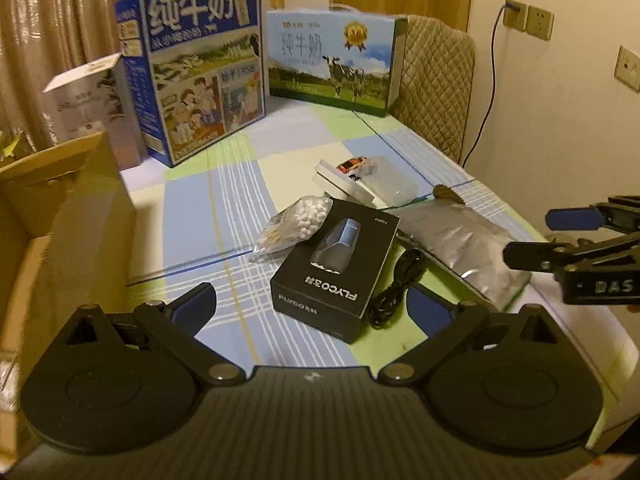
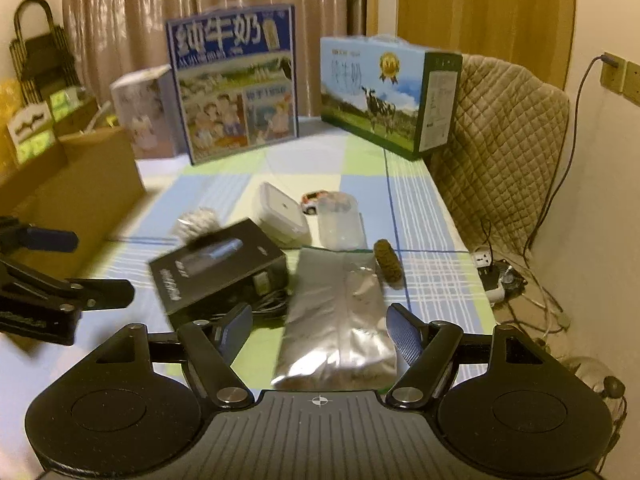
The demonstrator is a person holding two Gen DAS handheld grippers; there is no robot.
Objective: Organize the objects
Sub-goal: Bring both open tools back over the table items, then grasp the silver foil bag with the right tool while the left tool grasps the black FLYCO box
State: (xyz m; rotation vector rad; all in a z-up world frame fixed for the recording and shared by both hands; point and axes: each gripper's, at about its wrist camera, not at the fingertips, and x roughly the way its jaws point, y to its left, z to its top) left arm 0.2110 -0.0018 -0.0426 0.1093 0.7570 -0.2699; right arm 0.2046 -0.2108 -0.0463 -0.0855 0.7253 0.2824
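A: Which thing is nearest to the grippers now?

B: I take the black box [image 1: 335,268] as the landmark. It lies flat on the checked tablecloth [image 1: 224,200], directly in front of the left gripper [image 1: 316,312], between the lines of its two fingers. The left gripper is spread wide and holds nothing.

A: And the right gripper?

B: The right gripper [image 2: 320,332] is also spread apart and empty. In front of it lies the silver pouch [image 2: 338,320], just to the right of the black box. The near end of the pouch sits between the two fingers, but I cannot tell if they touch it.

A: How does the pouch lie?

B: Its long axis runs away from the right gripper, almost along the pointing direction of the fingers. So I judge the fingers would close across its short width, which is good for a grasp.

A: What else is around the box?

B: A black cable [image 1: 396,288] lies between the box and the pouch, touching the box side. Behind the box there is a bag of cotton swabs [image 1: 296,224]. To the left of the box, well apart, stands an open cardboard carton [image 1: 72,216], which I think is the place for the things.

A: So which hand for which?

B: The left is nearer to the box, the right to the pouch.
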